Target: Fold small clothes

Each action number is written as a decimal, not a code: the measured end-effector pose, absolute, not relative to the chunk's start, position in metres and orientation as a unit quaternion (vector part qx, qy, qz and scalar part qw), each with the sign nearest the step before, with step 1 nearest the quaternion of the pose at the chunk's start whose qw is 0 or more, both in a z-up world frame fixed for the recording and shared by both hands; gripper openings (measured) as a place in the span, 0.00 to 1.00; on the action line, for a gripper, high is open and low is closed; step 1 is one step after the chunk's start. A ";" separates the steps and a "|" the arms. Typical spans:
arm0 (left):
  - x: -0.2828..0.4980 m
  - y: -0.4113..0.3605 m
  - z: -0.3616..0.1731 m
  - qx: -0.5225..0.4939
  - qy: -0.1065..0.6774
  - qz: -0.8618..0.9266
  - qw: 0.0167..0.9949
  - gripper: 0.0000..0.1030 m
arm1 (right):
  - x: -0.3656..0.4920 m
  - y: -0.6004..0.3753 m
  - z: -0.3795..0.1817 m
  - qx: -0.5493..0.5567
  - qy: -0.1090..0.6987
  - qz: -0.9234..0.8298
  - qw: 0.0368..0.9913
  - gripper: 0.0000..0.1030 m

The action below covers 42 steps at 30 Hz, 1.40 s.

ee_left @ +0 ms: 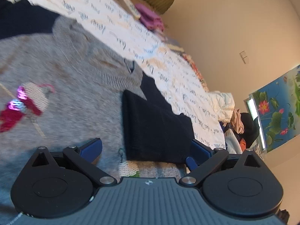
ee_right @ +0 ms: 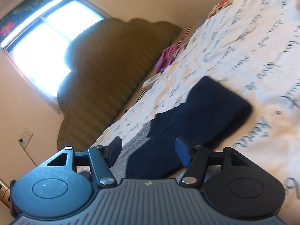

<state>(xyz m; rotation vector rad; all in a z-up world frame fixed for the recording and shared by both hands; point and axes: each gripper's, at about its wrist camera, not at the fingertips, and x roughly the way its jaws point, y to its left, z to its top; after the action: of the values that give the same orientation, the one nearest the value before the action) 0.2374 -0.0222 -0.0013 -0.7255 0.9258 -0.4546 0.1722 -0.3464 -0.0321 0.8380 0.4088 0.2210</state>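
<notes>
On the script-printed bedspread (ee_right: pixel 234 43), the folded navy garment (ee_right: pixel 189 125) lies just ahead of the released right gripper (ee_right: pixel 148 150), its length running away up-right; the left gripper (ee_left: pixel 146 150) gapes empty.

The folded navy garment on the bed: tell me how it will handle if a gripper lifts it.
The navy garment is soft cloth, so it would probably droop and unfold if lifted by one edge. It looks light. On the printed bedsheet it would likely bunch rather than slide.
</notes>
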 end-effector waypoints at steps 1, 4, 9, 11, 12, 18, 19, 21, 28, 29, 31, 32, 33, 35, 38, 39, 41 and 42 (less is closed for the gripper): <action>0.243 -0.028 -0.004 -0.341 0.438 -0.210 0.805 0.88 | 0.171 -0.345 -0.035 0.397 0.197 0.105 0.890 0.61; 0.253 -0.043 -0.006 -0.336 0.440 -0.206 0.807 0.65 | 0.169 -0.343 -0.040 0.393 0.195 0.111 0.892 0.61; 0.264 -0.061 -0.013 -0.296 0.460 -0.186 0.816 0.09 | 0.167 -0.339 -0.041 0.382 0.181 0.122 0.898 0.61; 0.263 -0.064 -0.009 -0.276 0.448 -0.180 0.831 0.06 | 0.166 -0.338 -0.042 0.380 0.179 0.125 0.899 0.61; 0.262 -0.065 -0.005 -0.264 0.441 -0.178 0.839 0.06 | 0.167 -0.338 -0.042 0.380 0.180 0.126 0.899 0.61; 0.256 -0.042 0.040 -0.236 0.384 -0.173 0.876 0.05 | 0.165 -0.337 -0.044 0.376 0.180 0.127 0.900 0.62; 0.254 -0.034 0.046 -0.234 0.374 -0.167 0.882 0.05 | 0.165 -0.336 -0.043 0.372 0.182 0.126 0.902 0.62; 0.251 -0.016 0.055 -0.230 0.357 -0.154 0.892 0.05 | 0.164 -0.333 -0.042 0.363 0.182 0.126 0.905 0.62; 0.249 0.034 0.038 -0.222 0.379 -0.098 0.893 0.05 | 0.165 -0.326 -0.040 0.347 0.189 0.126 0.910 0.62; 0.249 0.037 0.035 -0.221 0.383 -0.097 0.892 0.05 | 0.166 -0.326 -0.040 0.346 0.191 0.124 0.910 0.62; 0.248 0.041 0.030 -0.218 0.388 -0.095 0.890 0.05 | 0.166 -0.326 -0.040 0.345 0.193 0.122 0.910 0.62; 0.247 0.042 0.028 -0.216 0.388 -0.094 0.891 0.05 | 0.166 -0.325 -0.040 0.343 0.195 0.122 0.911 0.62; 0.246 0.043 0.028 -0.212 0.387 -0.092 0.893 0.05 | 0.166 -0.325 -0.040 0.342 0.197 0.121 0.911 0.62; 0.243 0.046 0.028 -0.205 0.383 -0.089 0.896 0.05 | 0.166 -0.324 -0.040 0.340 0.197 0.120 0.912 0.62; 0.245 0.047 0.029 -0.196 0.386 -0.080 0.898 0.05 | 0.167 -0.324 -0.040 0.337 0.200 0.121 0.912 0.62; 0.247 0.046 0.028 -0.188 0.389 -0.078 0.898 0.06 | 0.167 -0.323 -0.040 0.335 0.203 0.122 0.912 0.62; 0.252 0.045 0.024 -0.169 0.411 -0.068 0.893 0.12 | 0.169 -0.321 -0.040 0.330 0.209 0.124 0.912 0.62; 0.254 0.048 0.023 -0.167 0.423 -0.055 0.889 0.28 | 0.168 -0.319 -0.038 0.324 0.210 0.123 0.914 0.62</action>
<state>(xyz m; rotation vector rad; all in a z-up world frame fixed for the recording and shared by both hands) 0.2538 0.0478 0.0226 -0.3480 0.8795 -0.1134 0.1684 -0.3193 -0.0381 0.6679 0.4332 0.2532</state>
